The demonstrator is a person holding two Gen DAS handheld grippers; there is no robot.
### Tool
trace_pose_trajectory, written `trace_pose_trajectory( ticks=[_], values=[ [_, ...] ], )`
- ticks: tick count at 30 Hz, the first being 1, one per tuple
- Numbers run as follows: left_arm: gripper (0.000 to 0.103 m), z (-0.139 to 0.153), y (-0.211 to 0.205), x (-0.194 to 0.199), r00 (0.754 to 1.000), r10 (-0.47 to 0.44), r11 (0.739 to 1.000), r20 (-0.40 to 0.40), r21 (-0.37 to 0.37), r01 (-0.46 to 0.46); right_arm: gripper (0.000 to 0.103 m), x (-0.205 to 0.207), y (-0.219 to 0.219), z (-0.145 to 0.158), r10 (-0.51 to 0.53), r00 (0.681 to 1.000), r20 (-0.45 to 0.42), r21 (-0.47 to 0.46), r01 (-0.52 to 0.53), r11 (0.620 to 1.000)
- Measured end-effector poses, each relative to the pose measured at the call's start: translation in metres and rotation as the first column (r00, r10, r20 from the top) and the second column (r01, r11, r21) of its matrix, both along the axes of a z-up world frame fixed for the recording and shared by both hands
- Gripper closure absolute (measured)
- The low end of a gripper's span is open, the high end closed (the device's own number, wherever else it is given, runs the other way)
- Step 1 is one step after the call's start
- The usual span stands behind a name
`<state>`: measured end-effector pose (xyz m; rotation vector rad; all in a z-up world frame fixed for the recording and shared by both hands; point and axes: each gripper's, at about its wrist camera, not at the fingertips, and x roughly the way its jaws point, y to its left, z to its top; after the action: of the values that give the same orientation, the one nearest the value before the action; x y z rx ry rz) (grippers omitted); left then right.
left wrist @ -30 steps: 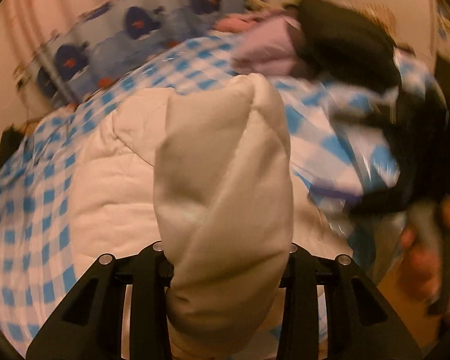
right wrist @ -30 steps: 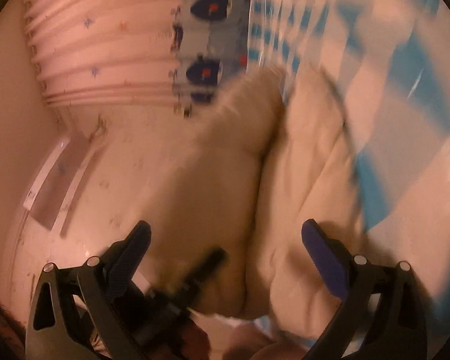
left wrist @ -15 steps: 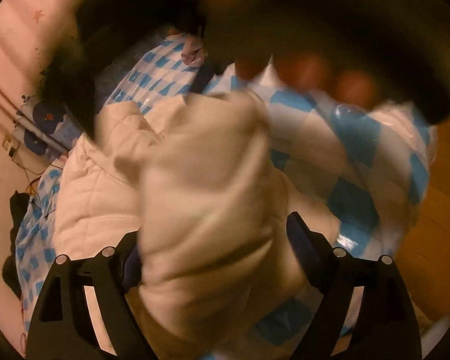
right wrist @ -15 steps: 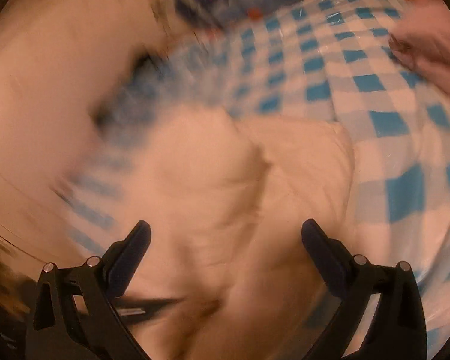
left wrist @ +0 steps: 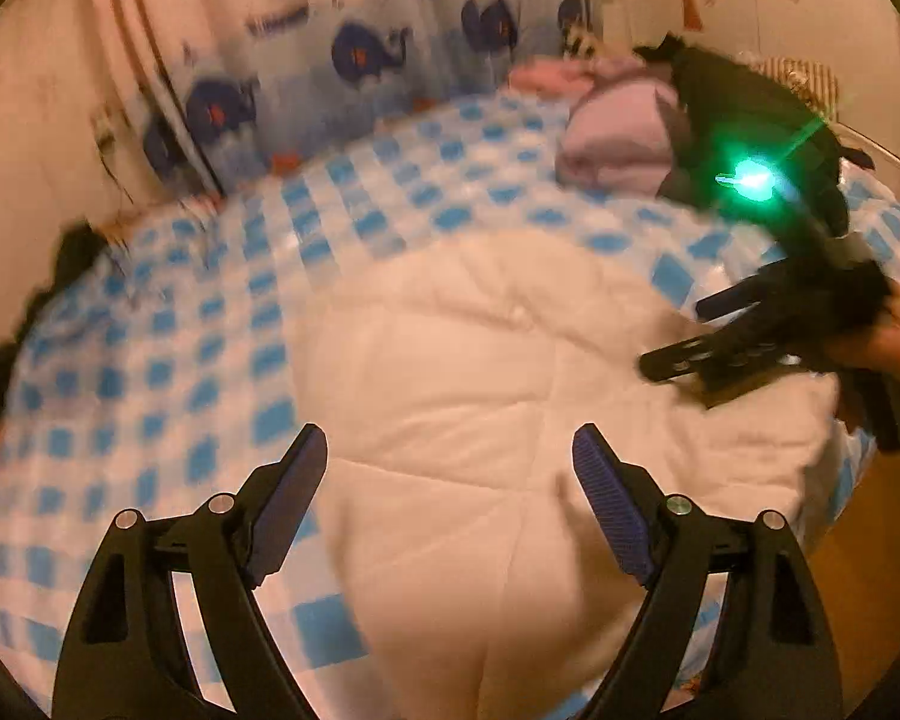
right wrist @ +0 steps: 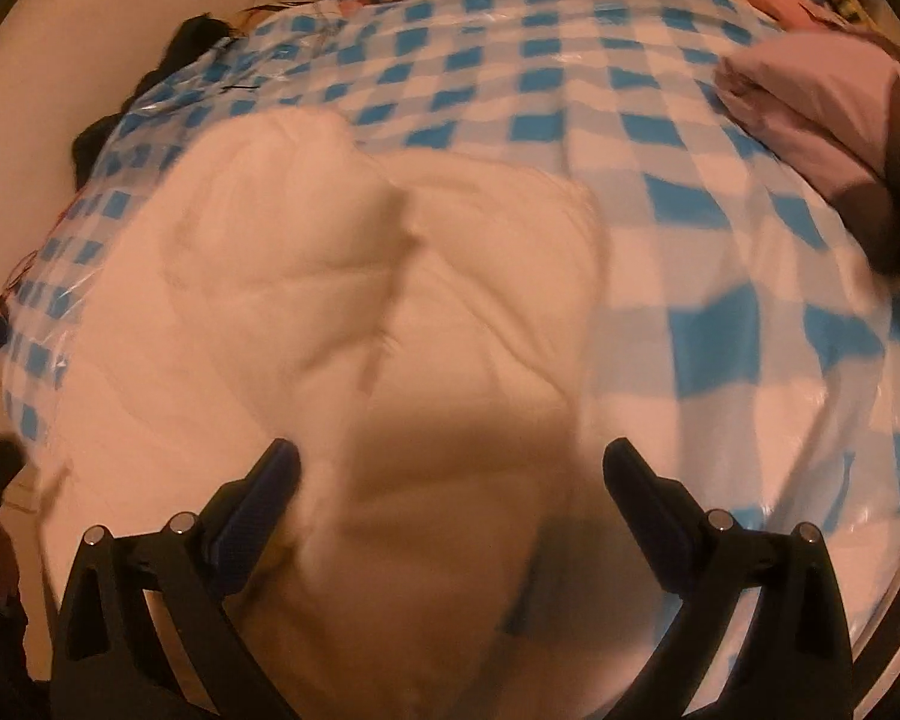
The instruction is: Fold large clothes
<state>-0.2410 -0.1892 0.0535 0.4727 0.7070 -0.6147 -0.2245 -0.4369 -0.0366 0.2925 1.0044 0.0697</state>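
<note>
1. Jacket, white and padded, lies bunched on the blue-checked bed cover, near the edge closest to me; it looks only partly folded.
2. My left claw stands wide open above the jacket with nothing between its pads. The risk, as I judge it: with no grip there, the puffy filling may spring the fold back open.
3. My right claw also looks spread wide, jacket fabric bulging up between the pads; I see no pad pressing on it, though blur makes that uncertain. Closing from here could pinch several layers at once and drag the whole bundle instead of one flap.
4. The cover looks glossy, like plastic film, so a pull may slide the jacket towards the bed edge and onto the floor.
5. A folded lilac garment lies well apart at the far side; a wide swing could knock it.
</note>
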Motion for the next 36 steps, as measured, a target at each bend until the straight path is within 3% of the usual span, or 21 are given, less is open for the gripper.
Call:
trace_pose_trajectory(
  ticks=[2,4,6,8,11,14,17,22,26,32,36],
  values=[
    [0.023,-0.028,-0.011,0.014,0.995,-0.014,1.0,-0.1,0.007,0.015,0.006,-0.005,-0.009,-0.019,-0.022,1.0,-0.002,0.053,0.022,0.998],
    [0.021,-0.042,-0.018,0.007,0.997,-0.015,1.0,-0.078,0.01,0.016,0.006,-0.01,-0.016,-0.038,-0.035,0.999,-0.011,0.088,0.036,0.995],
    [0.021,-0.041,-0.023,-0.002,0.998,0.003,1.0,-0.058,0.028,-0.001,0.007,-0.014,-0.018,-0.038,-0.039,0.999,-0.017,0.086,0.041,0.995],
    [0.021,-0.038,-0.023,-0.002,0.998,0.018,0.999,-0.056,0.03,-0.016,0.007,-0.017,-0.018,-0.027,-0.053,0.998,-0.029,0.041,0.055,0.998],
    [0.021,-0.038,-0.016,0.001,0.997,0.025,1.0,-0.066,0.012,-0.025,0.007,-0.029,-0.017,0.006,-0.1,0.994,0.054,-0.019,0.101,0.995],
    [0.021,-0.041,-0.018,0.007,0.998,0.031,0.999,-0.053,0.01,-0.03,0.007,-0.035,-0.016,0.043,-0.138,0.976,0.17,0.047,0.131,0.99],
    [0.021,-0.044,-0.022,0.008,0.998,0.035,0.999,-0.051,0.007,-0.035,0.007,-0.021,-0.006,0.055,-0.129,0.974,0.185,0.099,0.112,0.989],
    [0.021,-0.046,-0.02,0.008,0.998,0.031,0.999,-0.054,-0.006,-0.032,0.007,0.009,0.012,0.02,-0.133,0.986,0.105,0.104,0.122,0.987],
    [0.021,-0.05,-0.024,0.007,0.999,0.014,1.0,-0.046,-0.005,-0.014,0.007,0.009,0.0,-0.026,-0.174,0.977,0.125,0.24,0.14,0.961],
    [0.02,-0.052,-0.027,0.006,0.999,0.014,1.0,-0.034,-0.004,-0.015,0.007,0.008,-0.002,-0.028,-0.172,0.975,0.14,0.244,0.134,0.96],
    [0.02,-0.051,-0.022,0.009,0.999,0.022,0.999,-0.044,-0.023,-0.023,0.007,-0.008,0.002,0.001,-0.19,0.971,0.148,0.177,0.163,0.971]
  ],
)
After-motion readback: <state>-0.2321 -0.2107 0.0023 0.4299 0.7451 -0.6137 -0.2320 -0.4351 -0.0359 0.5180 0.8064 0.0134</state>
